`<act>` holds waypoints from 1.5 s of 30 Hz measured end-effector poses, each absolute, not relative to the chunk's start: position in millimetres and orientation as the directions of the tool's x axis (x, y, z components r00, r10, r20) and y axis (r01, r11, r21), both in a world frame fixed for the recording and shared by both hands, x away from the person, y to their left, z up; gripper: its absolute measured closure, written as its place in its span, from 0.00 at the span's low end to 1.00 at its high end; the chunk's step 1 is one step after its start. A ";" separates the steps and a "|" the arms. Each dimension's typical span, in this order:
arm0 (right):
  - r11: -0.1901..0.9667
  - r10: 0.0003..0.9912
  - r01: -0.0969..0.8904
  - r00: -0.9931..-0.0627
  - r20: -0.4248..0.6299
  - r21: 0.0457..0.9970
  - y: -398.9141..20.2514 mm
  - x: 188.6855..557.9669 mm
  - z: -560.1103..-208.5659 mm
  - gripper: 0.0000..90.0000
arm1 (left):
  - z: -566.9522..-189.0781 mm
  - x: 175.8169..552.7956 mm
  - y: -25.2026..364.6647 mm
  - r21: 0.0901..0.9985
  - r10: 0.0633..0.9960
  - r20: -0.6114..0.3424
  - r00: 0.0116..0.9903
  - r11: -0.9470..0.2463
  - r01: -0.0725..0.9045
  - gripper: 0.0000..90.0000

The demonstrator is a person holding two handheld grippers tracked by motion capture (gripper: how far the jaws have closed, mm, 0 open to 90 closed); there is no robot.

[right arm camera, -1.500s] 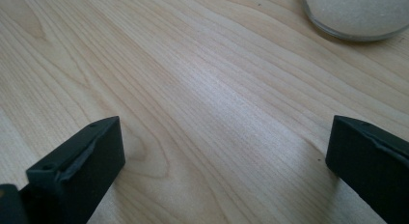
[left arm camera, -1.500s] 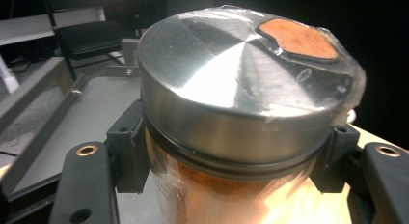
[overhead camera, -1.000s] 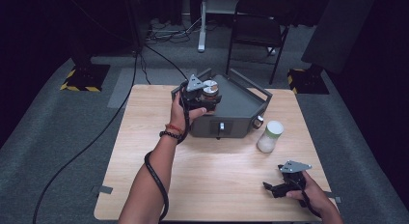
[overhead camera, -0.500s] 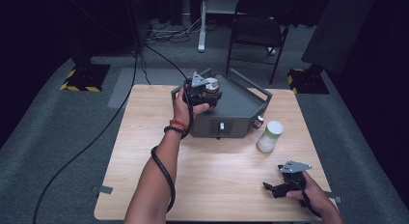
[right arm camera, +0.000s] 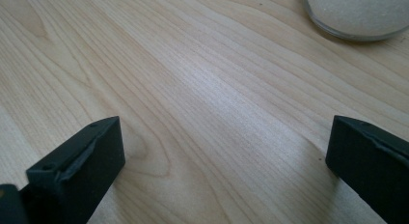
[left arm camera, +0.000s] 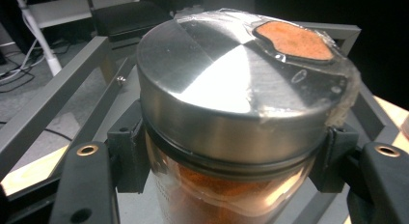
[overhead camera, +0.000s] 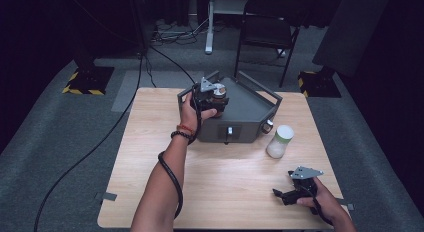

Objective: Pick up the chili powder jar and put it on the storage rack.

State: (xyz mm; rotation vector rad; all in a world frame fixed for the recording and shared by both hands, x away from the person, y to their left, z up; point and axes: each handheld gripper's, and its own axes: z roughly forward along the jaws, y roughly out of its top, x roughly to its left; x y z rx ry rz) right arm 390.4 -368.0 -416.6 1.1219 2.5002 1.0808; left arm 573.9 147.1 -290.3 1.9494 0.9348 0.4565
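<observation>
Orange powder is showing through the glass of the jar that we are gripping in our left tool, its pads pressing on both sides just under the brushed steel lid. A clear tape patch with an orange sample is sticking to that lid. We are holding the jar upright over the flat top of the grey metal box, near its left corner, with the box's rail frame running behind it. Our right tool is resting low over the wooden counter near the front right corner, its jaws standing wide apart with bare wood between them. A white-filled jar is standing just beside the box, apart from the right tool.
</observation>
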 end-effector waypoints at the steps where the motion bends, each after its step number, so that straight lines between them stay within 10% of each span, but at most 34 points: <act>1: 0.446 0.712 0.569 -0.694 0.112 0.691 -368.1 390.4 -416.6 0.00 | -291.8 573.7 147.0 0.847 0.764 -0.051 0.644 -0.308 0.433 0.35; 17: 0.449 0.709 0.567 -0.697 0.111 0.691 -368.7 390.4 -416.6 0.00 | -304.7 571.7 148.8 0.852 0.774 -0.088 0.627 -0.268 0.449 0.34; 32: 0.448 0.709 0.568 -0.696 0.113 0.691 -368.7 390.4 -416.6 0.00 | -302.3 563.8 140.2 0.857 0.782 -0.016 0.623 -0.310 0.411 0.02; 45: 0.448 0.709 0.567 -0.696 0.112 0.691 -368.7 390.4 -416.6 0.00 | -283.0 551.5 151.1 0.880 0.758 0.050 0.650 -0.341 0.330 0.01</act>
